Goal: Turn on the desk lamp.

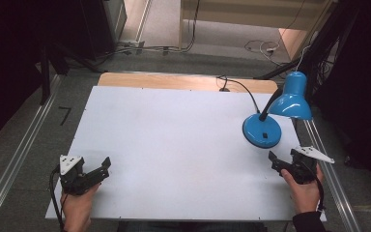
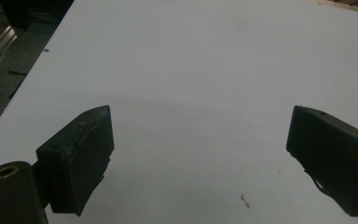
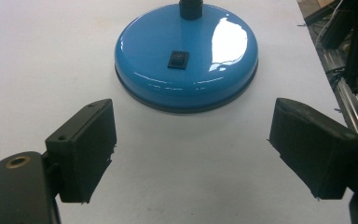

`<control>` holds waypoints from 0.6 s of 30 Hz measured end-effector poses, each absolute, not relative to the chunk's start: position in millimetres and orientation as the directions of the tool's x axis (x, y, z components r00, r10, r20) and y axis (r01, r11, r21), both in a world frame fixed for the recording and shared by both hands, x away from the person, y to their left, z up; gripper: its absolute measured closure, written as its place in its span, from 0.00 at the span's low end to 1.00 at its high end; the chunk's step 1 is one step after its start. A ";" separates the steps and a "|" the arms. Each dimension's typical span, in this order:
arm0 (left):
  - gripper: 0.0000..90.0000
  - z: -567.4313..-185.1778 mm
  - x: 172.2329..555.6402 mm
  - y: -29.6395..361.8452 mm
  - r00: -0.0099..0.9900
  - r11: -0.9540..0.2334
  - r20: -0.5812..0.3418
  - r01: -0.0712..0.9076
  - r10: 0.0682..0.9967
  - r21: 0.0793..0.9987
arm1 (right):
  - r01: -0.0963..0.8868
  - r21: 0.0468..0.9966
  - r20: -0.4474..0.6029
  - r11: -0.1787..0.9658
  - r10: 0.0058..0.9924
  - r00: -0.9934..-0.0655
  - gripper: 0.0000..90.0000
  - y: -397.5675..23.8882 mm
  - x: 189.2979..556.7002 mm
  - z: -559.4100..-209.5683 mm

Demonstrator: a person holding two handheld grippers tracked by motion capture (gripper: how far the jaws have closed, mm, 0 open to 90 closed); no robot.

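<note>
Approach step: right hand-held gripper [image 3: 191,149] jaws apart, lamp [image 3: 186,58] base just ahead. Next: press switch [image 3: 177,59]. Left hand-held gripper [image 2: 200,158] apart, idle.

- A white tabletop [image 1: 174,140] is seen from above, with a strip of bare wood along its far edge.
- A blue desk lamp [image 1: 270,121] is stood on its round base near the right edge.
- A black cord [image 1: 241,86] is trailed from the lamp toward the far edge.
</note>
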State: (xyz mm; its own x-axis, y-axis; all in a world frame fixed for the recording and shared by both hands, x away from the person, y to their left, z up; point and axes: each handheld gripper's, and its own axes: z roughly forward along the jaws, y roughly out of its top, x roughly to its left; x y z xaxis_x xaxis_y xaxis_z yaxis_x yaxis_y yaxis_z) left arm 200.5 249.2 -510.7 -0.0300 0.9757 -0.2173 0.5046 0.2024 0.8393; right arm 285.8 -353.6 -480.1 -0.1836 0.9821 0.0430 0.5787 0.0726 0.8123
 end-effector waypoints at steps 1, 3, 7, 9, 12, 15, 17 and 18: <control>0.09 -510.7 200.6 249.2 -0.029 0.203 -0.219 0.505 0.975 0.839 | 0.577 0.813 0.039 0.076 0.982 -0.184 0.15 -353.6 286.5 -480.2; 0.09 -510.8 200.6 249.2 -0.028 0.203 -0.219 0.505 0.975 0.839 | 0.579 0.812 0.043 0.072 0.982 -0.183 0.15 -353.1 287.7 -480.1; 0.09 -510.9 200.6 249.3 -0.029 0.203 -0.219 0.506 0.975 0.838 | 0.578 0.813 0.043 0.072 0.982 -0.183 0.15 -352.3 290.0 -479.9; 0.09 -511.0 200.6 249.2 -0.030 0.204 -0.220 0.506 0.975 0.838 | 0.576 0.815 0.043 0.071 0.982 -0.182 0.17 -351.8 291.5 -479.5; 0.09 -510.9 200.8 249.4 -0.029 0.206 -0.222 0.506 0.975 0.838 | 0.575 0.816 0.054 0.062 0.982 -0.184 0.17 -350.8 294.5 -478.0; 0.09 -511.1 200.9 249.7 -0.029 0.206 -0.223 0.506 0.974 0.838 | 0.578 0.813 0.058 0.065 0.980 -0.191 0.17 -348.6 298.0 -478.1; 0.09 -510.9 200.7 250.0 -0.028 0.205 -0.222 0.507 0.975 0.837 | 0.581 0.811 0.055 0.069 0.980 -0.193 0.17 -347.4 300.3 -478.4; 0.09 -510.9 200.7 250.2 -0.027 0.204 -0.221 0.507 0.975 0.838 | 0.581 0.811 0.052 0.072 0.980 -0.194 0.17 -347.2 301.5 -478.3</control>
State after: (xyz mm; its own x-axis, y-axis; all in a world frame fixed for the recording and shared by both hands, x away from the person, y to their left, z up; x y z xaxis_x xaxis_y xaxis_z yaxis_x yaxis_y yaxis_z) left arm 200.7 250.2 -510.9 -0.0269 0.9749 -0.2208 0.5069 0.2037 0.8376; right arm 301.5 -347.2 -478.3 -0.1938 0.9797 0.0518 0.5811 0.0721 0.8106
